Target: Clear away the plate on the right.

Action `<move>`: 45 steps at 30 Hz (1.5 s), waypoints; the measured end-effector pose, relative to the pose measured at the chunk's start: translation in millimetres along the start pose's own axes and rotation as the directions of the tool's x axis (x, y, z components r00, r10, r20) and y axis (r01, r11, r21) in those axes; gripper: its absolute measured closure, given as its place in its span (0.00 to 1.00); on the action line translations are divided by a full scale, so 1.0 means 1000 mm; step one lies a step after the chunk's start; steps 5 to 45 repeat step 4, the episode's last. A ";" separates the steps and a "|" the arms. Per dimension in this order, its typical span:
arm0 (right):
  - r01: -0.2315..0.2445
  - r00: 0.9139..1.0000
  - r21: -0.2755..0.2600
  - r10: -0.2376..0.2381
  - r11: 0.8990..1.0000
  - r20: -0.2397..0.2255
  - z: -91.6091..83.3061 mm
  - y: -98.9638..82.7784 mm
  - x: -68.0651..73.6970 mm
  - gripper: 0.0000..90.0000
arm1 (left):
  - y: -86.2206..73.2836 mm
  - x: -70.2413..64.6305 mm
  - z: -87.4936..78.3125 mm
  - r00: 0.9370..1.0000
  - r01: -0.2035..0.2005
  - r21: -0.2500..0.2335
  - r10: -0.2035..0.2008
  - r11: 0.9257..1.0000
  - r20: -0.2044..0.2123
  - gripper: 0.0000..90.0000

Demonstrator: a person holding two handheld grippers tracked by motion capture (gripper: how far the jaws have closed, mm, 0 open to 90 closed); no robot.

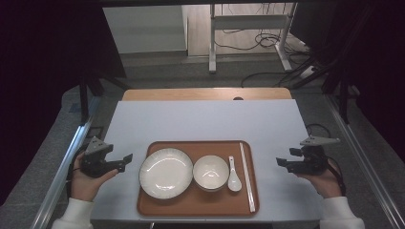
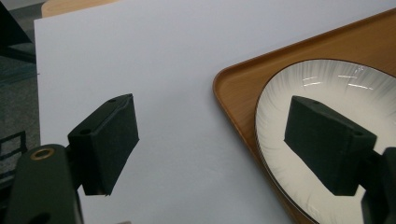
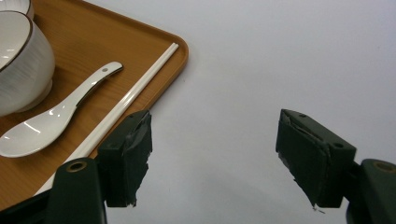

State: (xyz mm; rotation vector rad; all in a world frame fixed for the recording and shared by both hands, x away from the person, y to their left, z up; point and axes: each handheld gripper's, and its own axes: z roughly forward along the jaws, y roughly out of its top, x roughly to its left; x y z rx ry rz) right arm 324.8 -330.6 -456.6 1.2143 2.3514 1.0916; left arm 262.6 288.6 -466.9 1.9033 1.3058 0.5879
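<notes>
The left tool (image 1: 125,161) and right tool (image 1: 282,163) hover released, jaws spread wide, on either side of the brown wooden tray (image 1: 198,208) on the white-covered table (image 1: 205,119). The tray carries a round white ribbed plate (image 1: 165,172), a white ceramic bowl (image 1: 210,172), a white ceramic spoon (image 1: 233,176) and white chopsticks (image 1: 247,176). Nothing is grasped, so this looks like the approach step. Next, the left tool would likely close in on the plate's near rim, and the right on the chopsticks just beside it.

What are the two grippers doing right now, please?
Left gripper: jaws open, holding nothing, beside the tray.
Right gripper: jaws open, holding nothing.
</notes>
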 end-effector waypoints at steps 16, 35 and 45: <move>-0.007 1.000 -0.005 0.007 1.000 -0.002 0.001 -0.002 -0.003 0.29 | -0.001 0.001 0.006 1.000 0.000 0.008 0.000 1.000 -0.004 0.18; -0.007 1.000 -0.005 0.007 1.000 -0.002 0.001 -0.002 -0.003 0.29 | -0.001 0.001 0.006 1.000 0.000 0.008 0.000 1.000 -0.004 0.18; -0.007 1.000 -0.005 0.007 1.000 -0.002 0.001 -0.002 -0.003 0.29 | -0.001 0.001 0.006 1.000 0.000 0.008 0.000 1.000 -0.004 0.18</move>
